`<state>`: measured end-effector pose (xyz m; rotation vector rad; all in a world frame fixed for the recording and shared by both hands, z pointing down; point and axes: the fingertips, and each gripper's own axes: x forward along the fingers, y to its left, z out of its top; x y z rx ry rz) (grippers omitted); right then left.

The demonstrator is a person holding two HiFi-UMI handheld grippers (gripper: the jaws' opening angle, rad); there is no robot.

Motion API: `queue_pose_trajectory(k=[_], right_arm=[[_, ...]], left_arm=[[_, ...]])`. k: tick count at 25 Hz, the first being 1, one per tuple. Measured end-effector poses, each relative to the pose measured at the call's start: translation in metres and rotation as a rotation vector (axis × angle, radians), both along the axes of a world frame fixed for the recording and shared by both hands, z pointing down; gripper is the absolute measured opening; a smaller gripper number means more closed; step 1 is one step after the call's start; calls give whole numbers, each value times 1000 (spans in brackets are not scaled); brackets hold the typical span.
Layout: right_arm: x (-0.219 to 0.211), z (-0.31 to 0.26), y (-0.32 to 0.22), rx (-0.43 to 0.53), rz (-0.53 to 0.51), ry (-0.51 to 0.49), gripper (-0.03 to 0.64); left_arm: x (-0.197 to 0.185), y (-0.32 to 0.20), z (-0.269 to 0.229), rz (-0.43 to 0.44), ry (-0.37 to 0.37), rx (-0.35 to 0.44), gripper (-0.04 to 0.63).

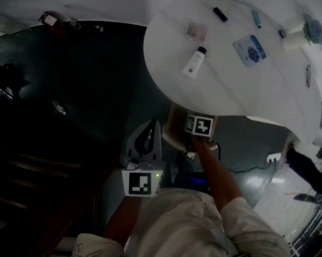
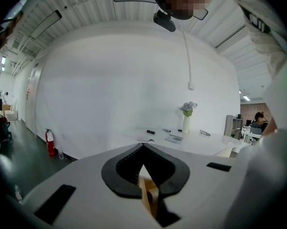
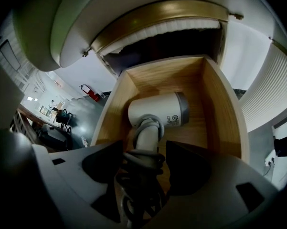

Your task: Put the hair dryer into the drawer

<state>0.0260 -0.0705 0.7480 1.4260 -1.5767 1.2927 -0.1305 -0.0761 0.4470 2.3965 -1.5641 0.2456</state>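
A white hair dryer (image 3: 155, 109) lies on its side inside the open wooden drawer (image 3: 219, 109), grey nozzle end toward the right. Its handle, with the grey cord (image 3: 141, 159) wound around it, runs down between the jaws of my right gripper (image 3: 143, 163). Those jaws stand wide with gaps on both sides of the handle, so this gripper is open. In the head view the right gripper (image 1: 192, 137) reaches into the drawer (image 1: 174, 131) under the round white table (image 1: 230, 90). My left gripper (image 1: 149, 127) hovers left of the drawer, shut (image 2: 143, 147) and holding nothing.
On the tabletop lie a white tube (image 1: 194, 62), a blue packet (image 1: 250, 49), a small pink case (image 1: 195, 31) and other small items. A flower vase (image 2: 187, 116) stands on the table. Dark floor spreads to the left, with a fire extinguisher (image 2: 49, 140) by the wall.
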Motion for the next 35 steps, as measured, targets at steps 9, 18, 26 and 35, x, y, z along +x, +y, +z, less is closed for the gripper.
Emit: queue_pose_trajectory(k=[9, 18, 26, 35], right_arm=[[1, -53, 8, 82, -15, -76, 273], [6, -141, 13, 242, -6, -204, 273], [35, -222, 27, 448, -11, -201, 273], [101, -338, 30, 840, -47, 29, 273]], left_arm=[[16, 0, -18, 7, 1, 38, 2], [42, 6, -35, 18, -1, 83, 2], [68, 13, -51, 10, -3, 122, 2], [110, 29, -75, 33, -1, 188, 1]])
